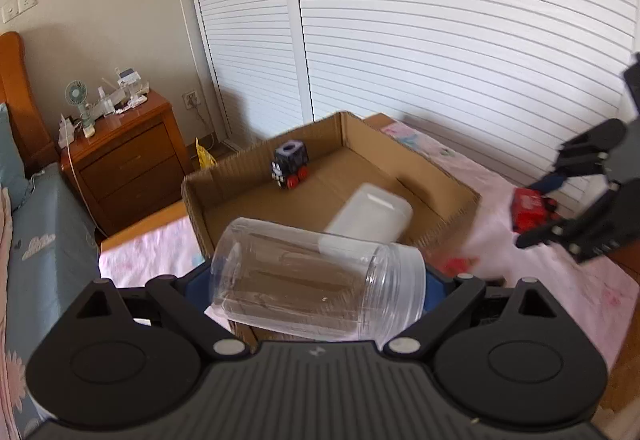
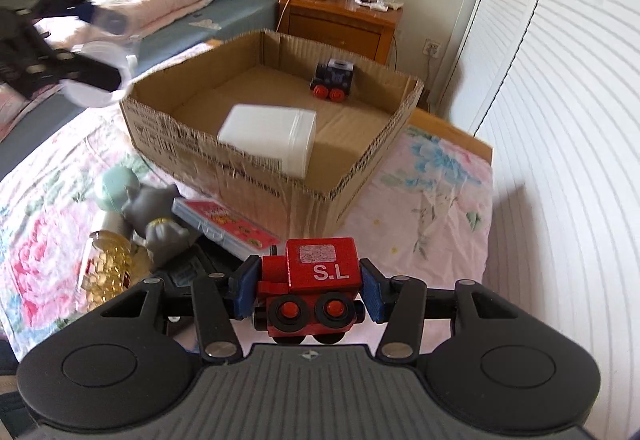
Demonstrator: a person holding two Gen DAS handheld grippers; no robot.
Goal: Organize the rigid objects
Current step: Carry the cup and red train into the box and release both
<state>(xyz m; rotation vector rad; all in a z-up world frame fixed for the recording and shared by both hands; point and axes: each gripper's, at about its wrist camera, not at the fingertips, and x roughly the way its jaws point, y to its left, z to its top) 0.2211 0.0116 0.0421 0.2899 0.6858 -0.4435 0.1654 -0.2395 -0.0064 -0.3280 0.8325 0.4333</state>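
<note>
My left gripper (image 1: 316,276) is shut on a clear plastic jar (image 1: 316,280) lying sideways, held above the near wall of an open cardboard box (image 1: 440,168). Inside the box lie a white plastic container (image 1: 372,212) and a black toy train (image 1: 290,164). My right gripper (image 2: 308,292) is shut on a red toy train (image 2: 316,284) marked "S.L", held in front of the box (image 2: 248,176) over the floral bedsheet. The right gripper with the red train also shows at the right of the left wrist view (image 1: 576,200). The left gripper with the jar shows at the left of the right wrist view (image 2: 72,52).
On the sheet left of the box lie a grey cat figure (image 2: 160,216), a red-and-blue flat case (image 2: 228,228), a jar of yellow beads (image 2: 108,268) and a pale green object (image 2: 118,188). A wooden nightstand (image 2: 340,20), pillows and louvred closet doors (image 1: 440,20) surround the bed.
</note>
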